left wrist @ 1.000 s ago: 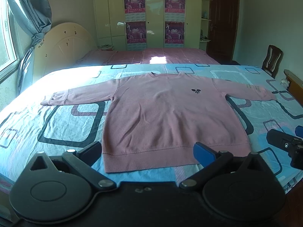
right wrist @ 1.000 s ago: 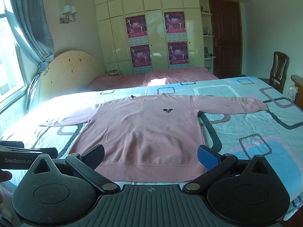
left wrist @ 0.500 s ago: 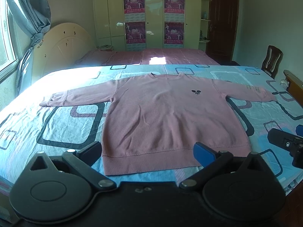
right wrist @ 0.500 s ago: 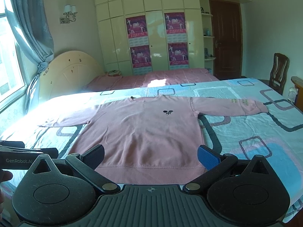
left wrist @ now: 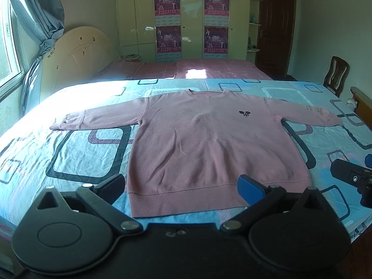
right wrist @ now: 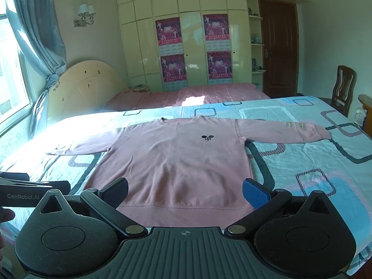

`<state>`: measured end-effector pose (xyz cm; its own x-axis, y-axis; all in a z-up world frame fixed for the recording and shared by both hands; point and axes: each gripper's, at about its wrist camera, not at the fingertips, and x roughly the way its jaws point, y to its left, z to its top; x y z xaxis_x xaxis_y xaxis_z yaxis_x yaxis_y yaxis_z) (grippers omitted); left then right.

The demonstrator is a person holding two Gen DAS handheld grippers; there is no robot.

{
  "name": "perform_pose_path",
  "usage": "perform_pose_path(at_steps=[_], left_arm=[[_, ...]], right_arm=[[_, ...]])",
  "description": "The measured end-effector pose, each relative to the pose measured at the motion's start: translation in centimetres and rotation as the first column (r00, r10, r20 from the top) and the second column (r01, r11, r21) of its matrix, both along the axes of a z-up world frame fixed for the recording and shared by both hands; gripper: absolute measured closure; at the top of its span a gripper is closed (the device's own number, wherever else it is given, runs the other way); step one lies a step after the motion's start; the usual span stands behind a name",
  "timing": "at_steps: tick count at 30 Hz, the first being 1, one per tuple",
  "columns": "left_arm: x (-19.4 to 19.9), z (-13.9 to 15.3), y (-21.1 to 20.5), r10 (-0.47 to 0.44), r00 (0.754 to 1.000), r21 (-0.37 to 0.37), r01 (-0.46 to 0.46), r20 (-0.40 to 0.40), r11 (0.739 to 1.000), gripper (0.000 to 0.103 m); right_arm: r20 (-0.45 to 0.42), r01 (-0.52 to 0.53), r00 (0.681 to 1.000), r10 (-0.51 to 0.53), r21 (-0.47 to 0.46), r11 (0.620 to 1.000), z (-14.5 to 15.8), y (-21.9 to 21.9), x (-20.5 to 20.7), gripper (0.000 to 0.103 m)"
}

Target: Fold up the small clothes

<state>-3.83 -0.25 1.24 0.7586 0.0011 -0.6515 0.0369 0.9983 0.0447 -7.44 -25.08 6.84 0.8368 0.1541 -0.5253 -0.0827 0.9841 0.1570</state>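
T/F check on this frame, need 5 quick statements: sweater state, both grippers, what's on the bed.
1. The pink sweater lies flat on the bed with both sleeves spread out. True.
2. The left gripper is shut on the sweater's hem. False: its jaws are wide open, holding nothing, near the hem.
3. The right gripper is open and holds nothing. True.
4. The sweater is already folded in half. False: it is fully spread, no fold made.
5. The small dark logo faces up on the chest. True.
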Motion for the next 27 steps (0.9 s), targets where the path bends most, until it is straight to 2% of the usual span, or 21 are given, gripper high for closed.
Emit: perform_pose_path(at_steps=[27], left_arm=[[0.7,-0.54,0.31,0.004,1.0,-0.003,-0.004,-0.006,1.0,0.0]], right_arm=[[-0.011,0.008,1.0,-0.008,0.002,1.0,-0.28,0.17,0.75,0.0]])
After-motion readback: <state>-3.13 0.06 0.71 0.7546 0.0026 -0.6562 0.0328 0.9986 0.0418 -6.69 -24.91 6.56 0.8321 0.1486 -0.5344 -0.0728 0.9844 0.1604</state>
